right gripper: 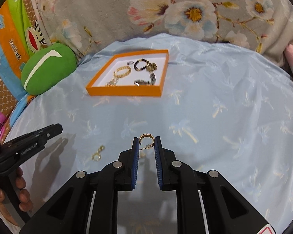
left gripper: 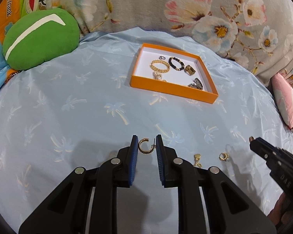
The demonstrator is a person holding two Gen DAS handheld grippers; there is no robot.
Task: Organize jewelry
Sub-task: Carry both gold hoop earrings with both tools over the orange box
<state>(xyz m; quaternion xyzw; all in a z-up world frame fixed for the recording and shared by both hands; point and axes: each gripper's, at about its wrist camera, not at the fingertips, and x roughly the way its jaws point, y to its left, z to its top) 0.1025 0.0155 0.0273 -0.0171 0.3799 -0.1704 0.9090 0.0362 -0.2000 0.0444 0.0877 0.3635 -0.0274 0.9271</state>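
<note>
My left gripper (left gripper: 146, 144) is shut on a gold hoop earring (left gripper: 143, 146), pinched between its blue pads above the pale blue cloth. My right gripper (right gripper: 146, 144) is shut on a second gold hoop earring (right gripper: 146, 137), whose post spans the gap between the pads. The right gripper's tip also shows at the right edge of the left wrist view, and the left gripper (right gripper: 56, 128) at the left of the right wrist view. The orange box (left gripper: 171, 89) (right gripper: 125, 92) lies farther back and holds a gold bracelet (left gripper: 159, 66), a black bead bracelet (left gripper: 175, 63) and other pieces.
A gold clasp piece (left gripper: 197, 159) and a small gold hoop (left gripper: 223, 156) lie loose on the cloth between the grippers. A green cushion (left gripper: 41, 39) sits at the back left, a floral blanket (left gripper: 205, 9) behind, a pink pillow (left gripper: 287, 101) at the right. A person's hand (right gripper: 23, 195) holds the left gripper.
</note>
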